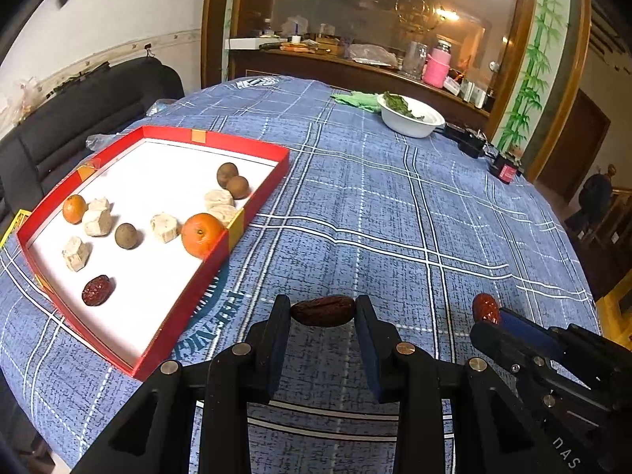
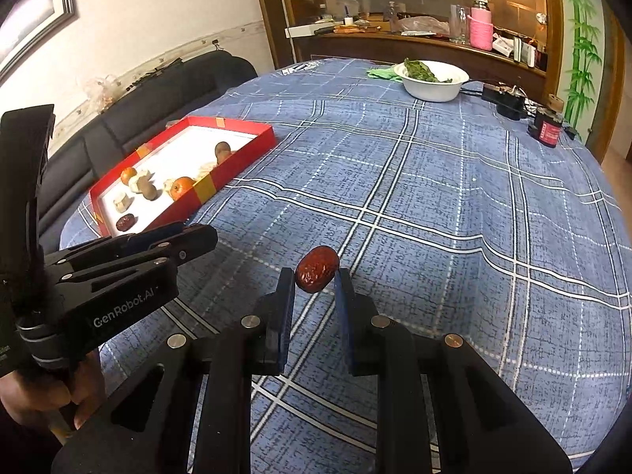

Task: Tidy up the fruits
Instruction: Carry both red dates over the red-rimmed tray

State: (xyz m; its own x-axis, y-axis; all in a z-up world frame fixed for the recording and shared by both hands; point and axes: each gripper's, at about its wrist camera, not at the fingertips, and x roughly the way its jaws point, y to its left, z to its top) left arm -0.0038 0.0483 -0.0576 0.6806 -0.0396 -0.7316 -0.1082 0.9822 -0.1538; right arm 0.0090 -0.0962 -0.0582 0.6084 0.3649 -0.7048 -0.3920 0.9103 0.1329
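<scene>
Blue plaid cloth (image 1: 395, 205) is spread over the tabletop, and a red box (image 1: 258, 193) is set near its left edge, holding oranges, brown fruits, pale chunks and one date. A dark date (image 1: 322, 310) is clamped lengthwise between the jaws of the left gripper (image 1: 322, 312), raised above the cloth. A redder date (image 2: 316, 268) is pinched at the tips of the right gripper (image 2: 315, 276), jaws narrowly parted around it.
</scene>
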